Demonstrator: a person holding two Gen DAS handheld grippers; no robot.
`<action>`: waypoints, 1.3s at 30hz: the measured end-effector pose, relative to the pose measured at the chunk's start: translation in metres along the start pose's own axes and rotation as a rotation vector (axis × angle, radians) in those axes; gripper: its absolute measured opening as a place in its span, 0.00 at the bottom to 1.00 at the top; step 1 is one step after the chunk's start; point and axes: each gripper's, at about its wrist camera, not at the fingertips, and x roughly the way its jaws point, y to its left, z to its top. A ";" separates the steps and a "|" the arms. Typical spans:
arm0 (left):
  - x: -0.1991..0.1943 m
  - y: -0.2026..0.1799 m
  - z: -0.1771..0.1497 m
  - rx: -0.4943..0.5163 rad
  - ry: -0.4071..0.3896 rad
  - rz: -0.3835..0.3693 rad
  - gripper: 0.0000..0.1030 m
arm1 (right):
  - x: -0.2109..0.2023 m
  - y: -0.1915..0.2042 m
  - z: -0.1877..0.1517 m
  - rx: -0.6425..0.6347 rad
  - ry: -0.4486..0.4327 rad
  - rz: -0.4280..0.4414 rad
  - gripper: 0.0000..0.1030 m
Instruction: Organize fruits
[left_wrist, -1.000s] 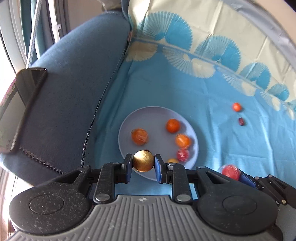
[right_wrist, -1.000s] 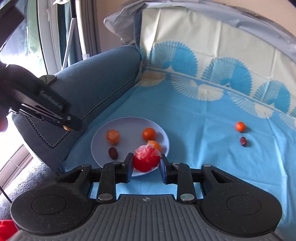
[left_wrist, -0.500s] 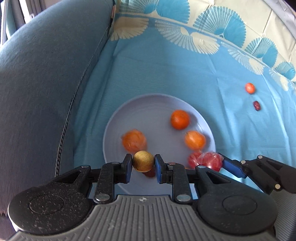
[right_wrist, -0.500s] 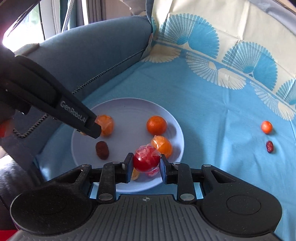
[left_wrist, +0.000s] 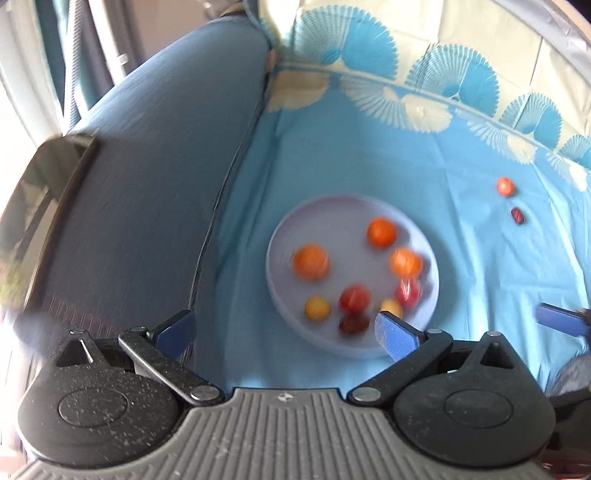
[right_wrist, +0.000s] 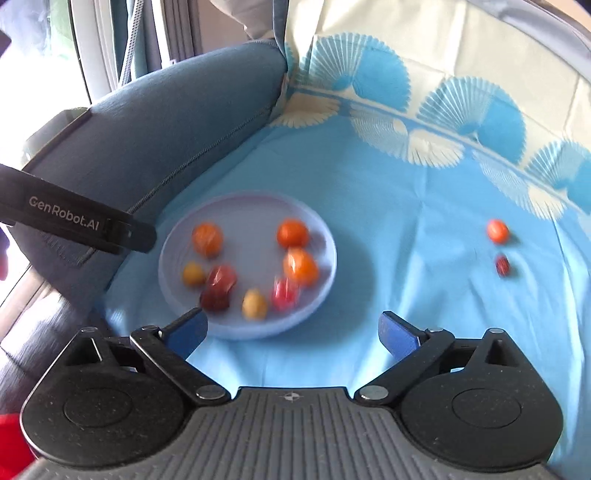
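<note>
A pale lilac plate (left_wrist: 343, 221) (right_wrist: 251, 218) lies on the blue cloth and holds several small fruits: oranges (left_wrist: 381, 232), red ones (left_wrist: 354, 298), yellow ones (left_wrist: 317, 308) and a dark date (left_wrist: 352, 324). My left gripper (left_wrist: 284, 330) hangs over the plate's near rim with its jaws opening wide and nothing between them. My right gripper (right_wrist: 293, 329) is just in front of the plate, its jaws also opening and empty. A red fruit (right_wrist: 221, 277) and a yellow fruit (right_wrist: 194, 274) rest on the plate. A small orange fruit (right_wrist: 497, 230) and a date (right_wrist: 503, 265) lie on the cloth at the right.
A grey-blue sofa armrest (left_wrist: 147, 166) rises left of the plate, with a dark phone (left_wrist: 48, 177) lying on it. The left gripper's black finger (right_wrist: 74, 221) reaches in from the left in the right wrist view. The fan-patterned cloth (left_wrist: 369, 147) runs up the backrest.
Both grippers went from shut to wide open. The golden fruit left the left jaws and the red fruit left the right jaws; both now lie on the plate. Both views drew back.
</note>
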 end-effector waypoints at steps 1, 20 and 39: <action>-0.004 -0.001 -0.008 0.004 0.001 0.001 1.00 | -0.010 0.002 -0.006 0.003 0.001 -0.005 0.97; -0.104 -0.033 -0.062 0.022 -0.160 -0.009 1.00 | -0.126 0.022 -0.042 -0.050 -0.246 -0.076 0.99; -0.120 -0.036 -0.068 0.047 -0.191 0.001 1.00 | -0.140 0.023 -0.046 -0.050 -0.284 -0.079 0.99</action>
